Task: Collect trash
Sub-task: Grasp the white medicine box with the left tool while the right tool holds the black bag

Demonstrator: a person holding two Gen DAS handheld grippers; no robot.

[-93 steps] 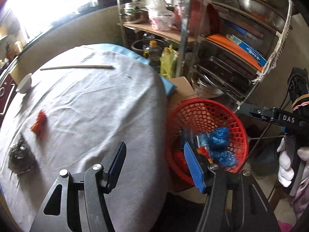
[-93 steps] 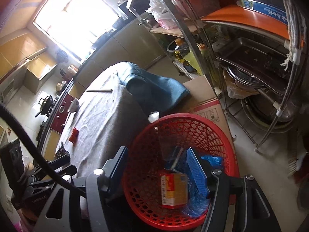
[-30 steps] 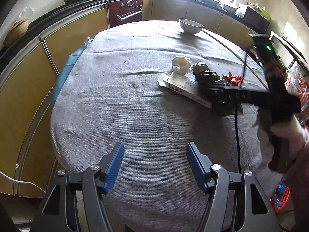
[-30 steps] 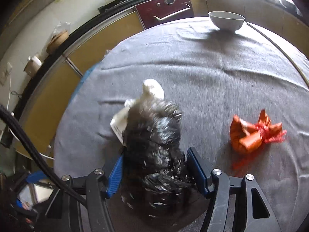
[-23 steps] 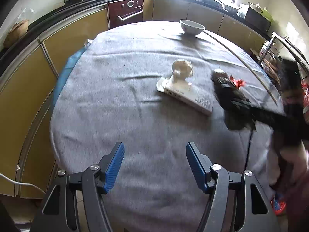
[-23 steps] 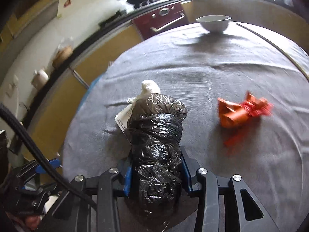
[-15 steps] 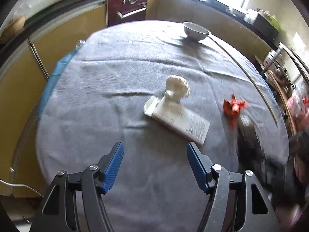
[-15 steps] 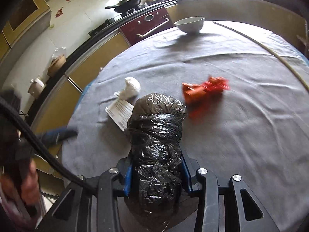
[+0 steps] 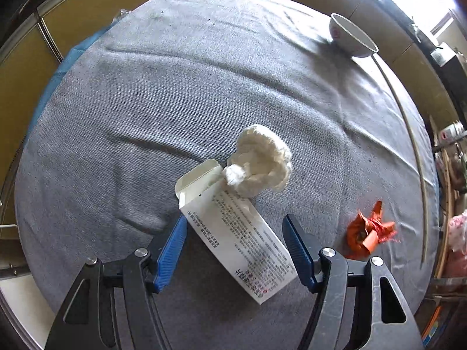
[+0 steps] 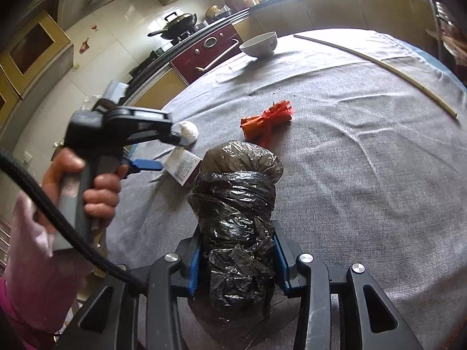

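My right gripper (image 10: 235, 259) is shut on a crumpled black plastic bag (image 10: 236, 204) and holds it above the grey tablecloth. My left gripper (image 9: 233, 245) is open, its jaws on either side of a white printed carton (image 9: 236, 233) that lies on the cloth. The carton (image 10: 182, 166) and the left gripper (image 10: 163, 151) also show in the right wrist view. A white paper wad (image 9: 259, 160) touches the carton's open end. A crumpled orange-red wrapper (image 9: 367, 233) lies to the right; it also shows in the right wrist view (image 10: 267, 122).
A white bowl (image 9: 350, 36) stands at the far edge of the round table (image 9: 146, 87), also in the right wrist view (image 10: 259, 43). A long thin stick (image 10: 376, 62) lies along the right rim. Kitchen cabinets and a stove ring the table.
My left gripper has moved forward until its open jaws straddle the carton. My right gripper closed on the black bag, lifted it and drew back from the wrapper.
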